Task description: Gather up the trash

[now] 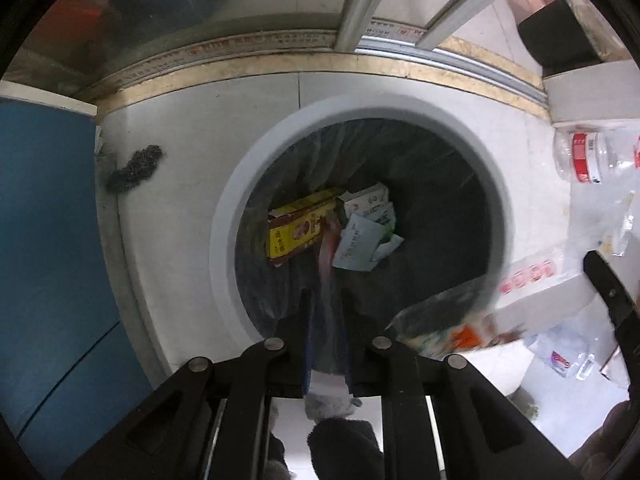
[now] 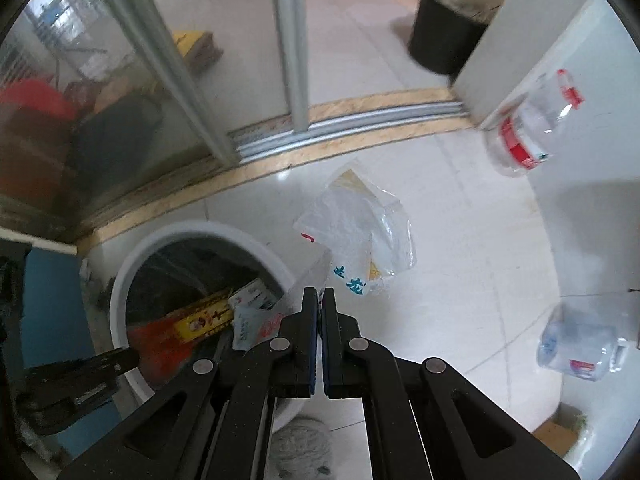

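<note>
On pale tiles, right tool (image 2: 319,294) together pinching crinkled clear bag (image 2: 360,232); left tool (image 1: 326,300) apparently apart.

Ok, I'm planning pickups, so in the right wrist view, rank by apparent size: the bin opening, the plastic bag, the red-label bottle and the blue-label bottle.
1. Bin opening
2. Plastic bag
3. Red-label bottle and blue-label bottle look alike; fisheye edges make ranking unsure.
</note>
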The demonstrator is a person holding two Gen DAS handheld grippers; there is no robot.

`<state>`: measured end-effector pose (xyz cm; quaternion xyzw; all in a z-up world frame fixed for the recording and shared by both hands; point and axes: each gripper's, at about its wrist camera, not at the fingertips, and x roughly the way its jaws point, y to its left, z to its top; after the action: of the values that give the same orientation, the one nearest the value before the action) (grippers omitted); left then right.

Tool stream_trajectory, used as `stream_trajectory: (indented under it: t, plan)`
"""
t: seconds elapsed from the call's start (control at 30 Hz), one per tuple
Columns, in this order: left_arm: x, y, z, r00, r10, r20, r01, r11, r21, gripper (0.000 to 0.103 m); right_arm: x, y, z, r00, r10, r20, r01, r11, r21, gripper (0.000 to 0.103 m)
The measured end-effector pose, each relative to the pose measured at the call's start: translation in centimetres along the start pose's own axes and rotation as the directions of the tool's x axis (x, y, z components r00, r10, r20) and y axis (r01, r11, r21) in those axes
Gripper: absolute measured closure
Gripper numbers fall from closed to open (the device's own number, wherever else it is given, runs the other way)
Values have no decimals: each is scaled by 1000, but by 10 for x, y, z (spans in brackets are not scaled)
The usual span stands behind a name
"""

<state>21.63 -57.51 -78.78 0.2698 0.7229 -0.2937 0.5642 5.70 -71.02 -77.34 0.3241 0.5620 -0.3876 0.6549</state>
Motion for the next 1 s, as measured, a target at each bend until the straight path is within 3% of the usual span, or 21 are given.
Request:
stream_trajectory:
  t: [0.03,0.07,0.1,0.13,0.17,0.23,0.3,0.37,0.47,0.5,0.73,1.0]
  plan:
    - [-1,2,-1,1000,2,2,-2,1000,1,83,10,5,-1,999,4,-40,-5,1000,-5,101]
    - [-2,4,-2,1000,7,10,-7,1000,-1,61,17,8,-3,998,13,-68,-13,1000,-4,100]
    - [-4,7,-4,1000,15,18,-15,1000,-6,25,22,10,-5,994,32,-100,-32,999,-4,99]
    - [-9,10,-5,999,27,28,-26,1000,-14,11,23,11,-6,993,38,-115,-39,999,-6,99]
    - [-9,13,-5,999,36,38,-35,999,-22,2,22,11,-8,992,40,-121,-41,999,-7,93]
    - [-13,19,-6,998,48,47,-46,998,-40,2,17,10,-10,991,57,-121,-58,998,-11,76]
    - [-23,24,-11,996,55,71,-51,997,-51,2,10,9,-12,990,73,-120,-75,997,-12,43]
    - [-36,26,-16,991,79,110,-73,996,-58,2,-1,6,-12,987,108,-118,-109,994,-9,24]
    - [-56,29,-25,980,117,162,-108,992,-63,2,-15,9,-14,987,116,-111,-120,992,-35,14]
    - [-60,31,-28,977,122,173,-112,992,-62,2,-20,10,-15,988,112,-109,-118,992,-51,3]
    - [-119,22,-59,961,144,234,-136,989,-51,2,-81,16,-29,996,80,-37,-84,988,-127,0]
    - [-222,2,-110,948,124,294,-122,992,-24,2,-199,5,-39,997,75,34,-70,990,-125,0]
